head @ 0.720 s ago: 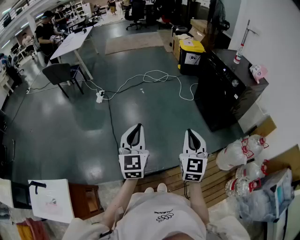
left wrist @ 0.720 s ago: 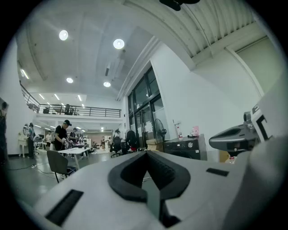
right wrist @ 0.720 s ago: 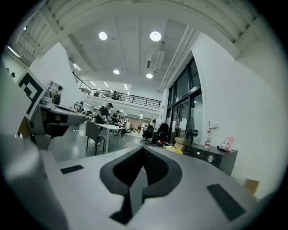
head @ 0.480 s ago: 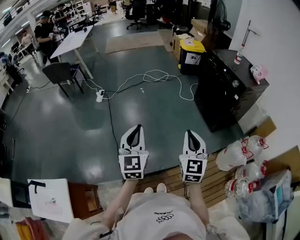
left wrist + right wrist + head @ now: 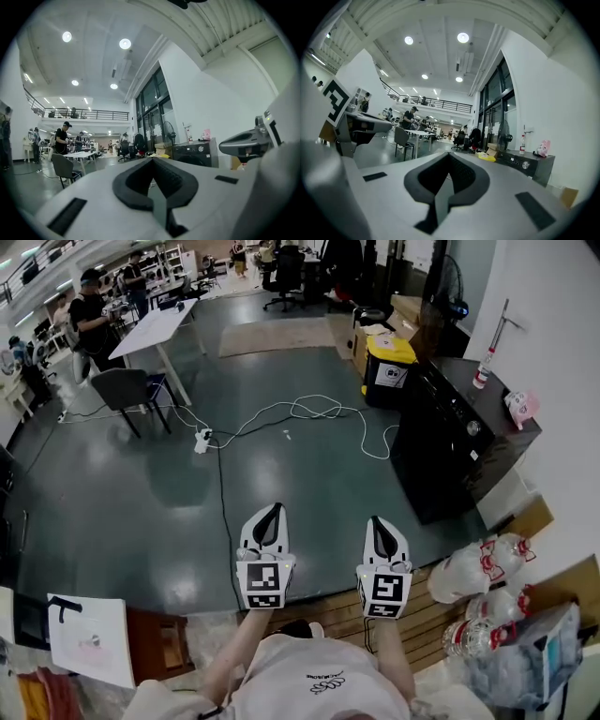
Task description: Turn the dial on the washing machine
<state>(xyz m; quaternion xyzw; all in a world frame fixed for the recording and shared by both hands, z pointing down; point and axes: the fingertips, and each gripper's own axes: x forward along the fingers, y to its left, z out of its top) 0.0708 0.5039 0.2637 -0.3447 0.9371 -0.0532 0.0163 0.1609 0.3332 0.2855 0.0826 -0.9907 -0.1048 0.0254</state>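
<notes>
The black washing machine stands at the right by the white wall, with its silver dial on the top control strip. It also shows far off in the left gripper view, washing machine with dial, and in the right gripper view, washing machine with dial. My left gripper and right gripper are held side by side low in the head view, well short of the machine. Both are shut with nothing between the jaws, as the left gripper and right gripper show in their own views.
A spray bottle and a pink object sit on the machine. A yellow-lidded bin stands behind it. White cable and a power strip lie on the floor. Bagged plastic bottles rest right of me on wooden boards.
The head view has shifted a little, so both grippers sit slightly lower in the frame. They stay shut and side by side.
</notes>
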